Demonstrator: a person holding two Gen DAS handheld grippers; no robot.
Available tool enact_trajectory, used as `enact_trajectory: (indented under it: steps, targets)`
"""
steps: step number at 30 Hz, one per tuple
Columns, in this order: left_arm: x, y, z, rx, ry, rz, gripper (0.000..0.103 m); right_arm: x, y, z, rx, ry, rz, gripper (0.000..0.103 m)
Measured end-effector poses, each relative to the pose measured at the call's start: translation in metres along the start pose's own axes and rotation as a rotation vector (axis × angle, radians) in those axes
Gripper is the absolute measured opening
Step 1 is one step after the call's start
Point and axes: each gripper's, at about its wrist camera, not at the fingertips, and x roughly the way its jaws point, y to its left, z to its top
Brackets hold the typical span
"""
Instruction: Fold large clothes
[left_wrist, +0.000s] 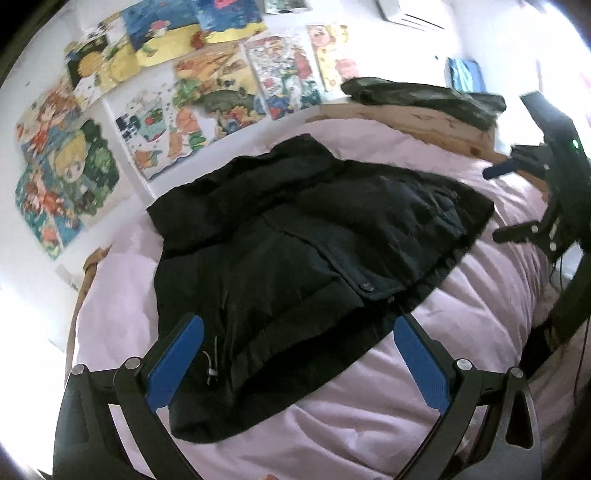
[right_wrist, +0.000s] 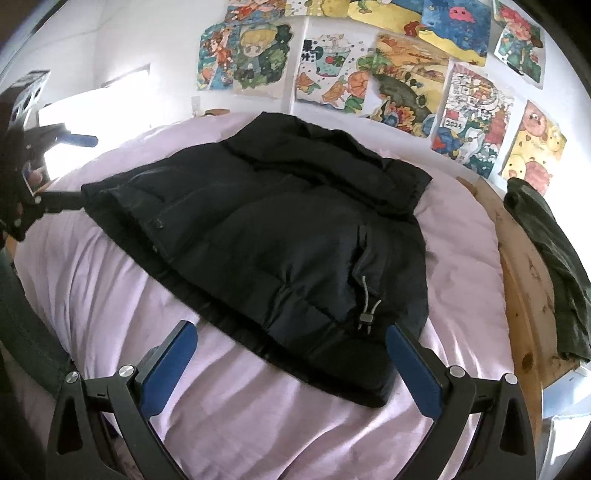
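Mostly folded black puffer jacket (left_wrist: 295, 258) lies mid-bed on a pink duvet (right_wrist: 258, 406), wooden bed frame (right_wrist: 524, 295) at 3 o'clock with a dark green garment (right_wrist: 546, 258) draped over it. Left gripper (left_wrist: 295, 362) and right gripper (right_wrist: 291, 365) both spread wide, grasping nothing, hovering near the jacket hem. Colourful drawings (right_wrist: 399, 74) cover the white wall at 12 o'clock.

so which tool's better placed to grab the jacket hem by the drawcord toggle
Right. The right tool hangs open just short of the black jacket, the toggle nearly between its fingers. The left tool is open too, but there the toggle lies beside one finger.
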Motion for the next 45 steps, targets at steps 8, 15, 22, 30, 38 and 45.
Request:
enact_trajectory:
  steps: [8,15,22,30,38,45]
  targets:
    - [0.023,-0.006,-0.03,0.086,0.129,-0.065,0.101,0.018,0.019,-0.007,-0.185,0.063,0.007,0.103]
    - [0.041,-0.029,-0.039,0.202,0.172,-0.022,0.101,0.034,0.026,-0.006,-0.233,0.083,-0.022,0.103]
    - [0.055,-0.028,-0.05,0.271,0.221,0.072,0.101,0.053,0.013,-0.014,-0.226,0.146,-0.127,0.103]
    - [0.066,-0.006,-0.057,0.236,0.267,0.118,0.101,0.068,0.01,-0.025,-0.286,0.195,-0.188,0.103]
    - [0.091,0.021,-0.076,0.162,0.438,0.191,0.102,0.086,0.011,-0.028,-0.362,0.203,-0.278,0.103]
    - [0.088,0.035,-0.073,0.096,0.452,0.188,0.102,0.086,-0.006,-0.026,-0.335,0.172,-0.372,0.103]
